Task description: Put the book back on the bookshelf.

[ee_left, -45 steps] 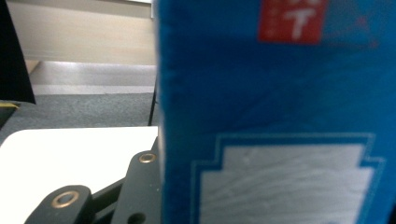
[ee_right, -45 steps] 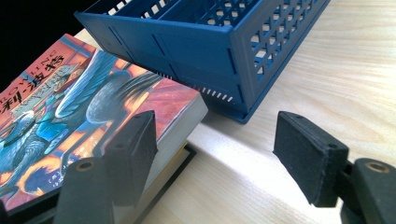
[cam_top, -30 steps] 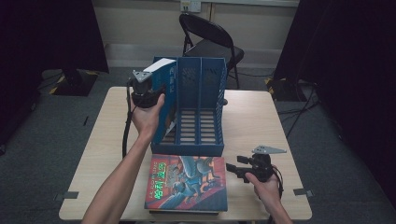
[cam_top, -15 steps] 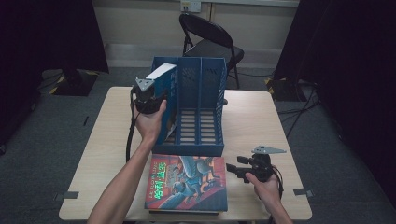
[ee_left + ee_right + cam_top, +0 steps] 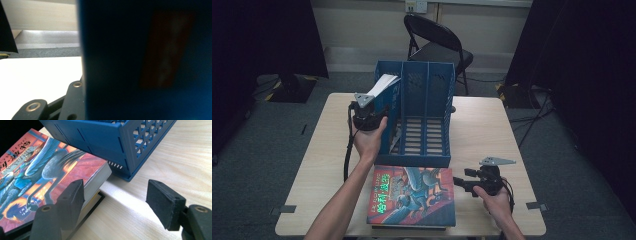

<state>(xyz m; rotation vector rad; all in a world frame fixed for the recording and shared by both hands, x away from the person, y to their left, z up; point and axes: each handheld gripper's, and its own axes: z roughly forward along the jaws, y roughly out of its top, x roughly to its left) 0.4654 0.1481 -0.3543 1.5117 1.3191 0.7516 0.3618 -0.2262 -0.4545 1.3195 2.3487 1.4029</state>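
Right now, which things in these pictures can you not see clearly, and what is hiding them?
- Left tool: in the high view the hand and the blue file rack cover its jaws, so its grip on the white-edged book is unclear.
- Left gripper view: a blurred dark blue surface too close to the camera hides the far jaw.
- Lower book: the illustrated book on top covers its cover.
- Illustrated book's title: too small in the high view.

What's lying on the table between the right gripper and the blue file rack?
Bare tabletop separates the right gripper from the blue file rack, seen in the high view.
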